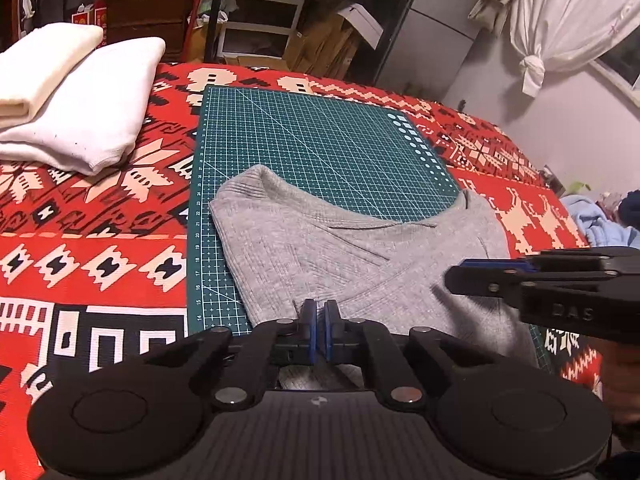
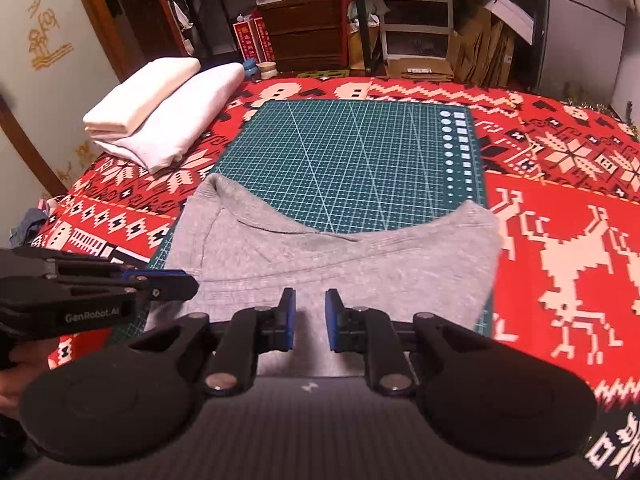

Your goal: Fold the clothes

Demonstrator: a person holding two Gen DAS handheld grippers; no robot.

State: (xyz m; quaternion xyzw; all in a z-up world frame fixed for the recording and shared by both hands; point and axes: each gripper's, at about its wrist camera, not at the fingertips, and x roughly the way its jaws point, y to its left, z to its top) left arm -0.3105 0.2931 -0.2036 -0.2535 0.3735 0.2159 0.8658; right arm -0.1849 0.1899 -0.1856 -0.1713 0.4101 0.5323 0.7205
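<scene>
Risk: left gripper [image 1: 320,330] jaws nearly closed, unclear if pinching grey garment [image 1: 320,248]; right gripper [image 2: 310,320] jaws narrowly open, so lifting could drag fabric unevenly.

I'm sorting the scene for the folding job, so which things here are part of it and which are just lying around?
Part of the job:
grey garment
green cutting mat
left gripper, nearly closed
right gripper, open

Lying about:
folded white cloths
red patterned blanket
cardboard boxes
</scene>
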